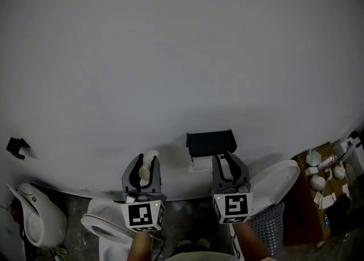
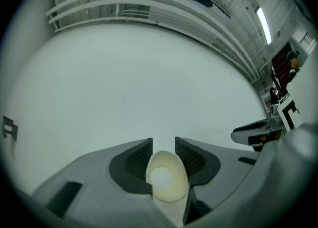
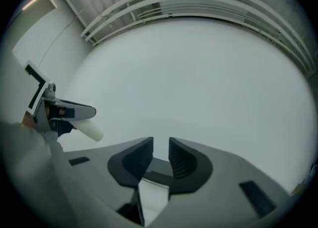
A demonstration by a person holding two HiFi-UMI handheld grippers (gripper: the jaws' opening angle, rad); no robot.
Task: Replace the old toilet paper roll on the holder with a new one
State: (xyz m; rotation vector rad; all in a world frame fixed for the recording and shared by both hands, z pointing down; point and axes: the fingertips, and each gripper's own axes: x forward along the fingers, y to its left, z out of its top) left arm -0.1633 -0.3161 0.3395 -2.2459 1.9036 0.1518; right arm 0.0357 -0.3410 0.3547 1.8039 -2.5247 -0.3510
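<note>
The left gripper point(image 2: 164, 146) is clamping a pale, hollow cardboard tube point(image 2: 168, 178); the right gripper point(image 3: 161, 146), jaws apart and empty, is hovering by a black wall-mounted holder point(image 1: 211, 141) on the white wall point(image 1: 170, 55).

Dim, flat light in the head view; the wall point(image 1: 170, 55) greys toward the corners. Both gripper views are fisheye circles with black rims. A ceiling lamp point(image 2: 263, 25) glares, and the left hand-held gripper point(image 2: 163, 143) blurs close up.

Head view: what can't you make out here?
Black holder: the right tongs cover its right underside in the head view; the white piece beneath is unclear.
Clutter on the box: head view, too small, cut off by the right edge.
Cardboard tube: left gripper view, seen end-on in the left tongs; length hidden.
</note>
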